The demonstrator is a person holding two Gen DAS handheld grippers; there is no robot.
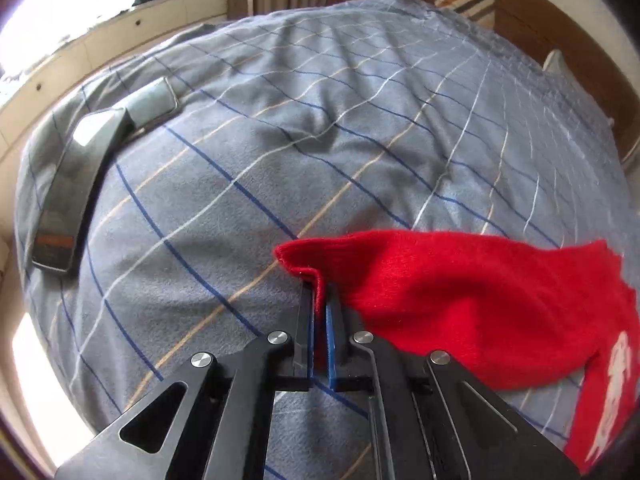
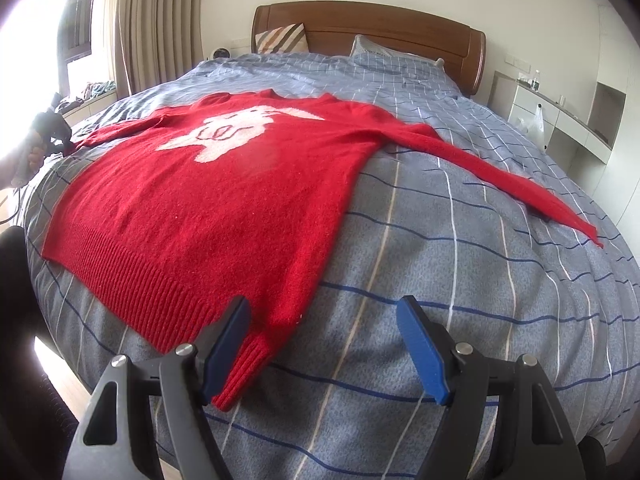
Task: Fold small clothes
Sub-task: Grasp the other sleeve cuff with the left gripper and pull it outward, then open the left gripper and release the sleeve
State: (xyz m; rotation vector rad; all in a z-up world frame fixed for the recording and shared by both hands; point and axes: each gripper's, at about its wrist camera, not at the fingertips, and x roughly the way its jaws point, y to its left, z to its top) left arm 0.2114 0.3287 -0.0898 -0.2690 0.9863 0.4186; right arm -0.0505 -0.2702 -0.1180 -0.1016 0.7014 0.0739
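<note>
Red knit: sweater (image 2: 208,200) flat on bed (image 2: 440,280).
Left gripper (image 1: 320,300): pinching cuff (image 1: 308,268); carry toward three o'clock.
Right gripper (image 2: 324,340): wide, empty.

This is a bedroom in a home. A wide bed (image 2: 460,280) fills most of the view, covered with a grey-blue checked blanket (image 1: 320,120). At its far end stands a wooden headboard (image 2: 380,28), with a striped pillow (image 2: 282,38) leaning on it. Long beige curtains (image 2: 160,20) hang beside a bright window (image 2: 76,40). On the right side there is white built-in furniture (image 2: 568,120) with open niches.
</note>
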